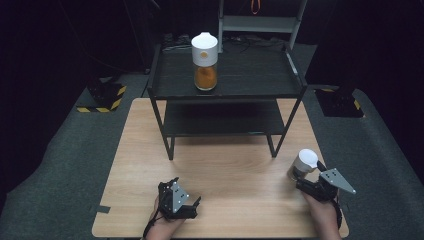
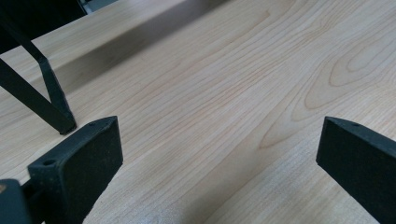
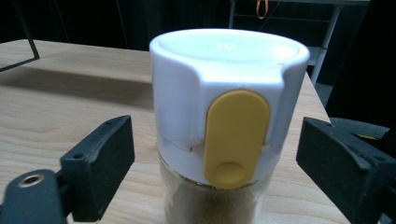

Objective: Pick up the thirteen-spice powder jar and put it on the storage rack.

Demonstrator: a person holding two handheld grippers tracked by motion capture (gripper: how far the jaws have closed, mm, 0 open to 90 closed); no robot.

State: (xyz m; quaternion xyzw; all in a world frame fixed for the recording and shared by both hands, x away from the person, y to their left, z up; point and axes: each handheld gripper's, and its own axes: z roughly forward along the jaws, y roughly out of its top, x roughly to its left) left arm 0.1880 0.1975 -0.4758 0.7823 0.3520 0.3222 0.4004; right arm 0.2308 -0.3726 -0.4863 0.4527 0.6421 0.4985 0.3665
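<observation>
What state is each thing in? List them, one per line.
White-lidded glass jar of orange powder on the black metal shelf: upright, lid on.
White-lidded glass jar with the yellow tab: upright on the table, closed, between open jaws.
Left gripper: open, empty.
Right gripper: open, ungripped.

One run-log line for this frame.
left gripper open, idle on table | right gripper open around near jar, not gripping | second jar on shelf
</observation>
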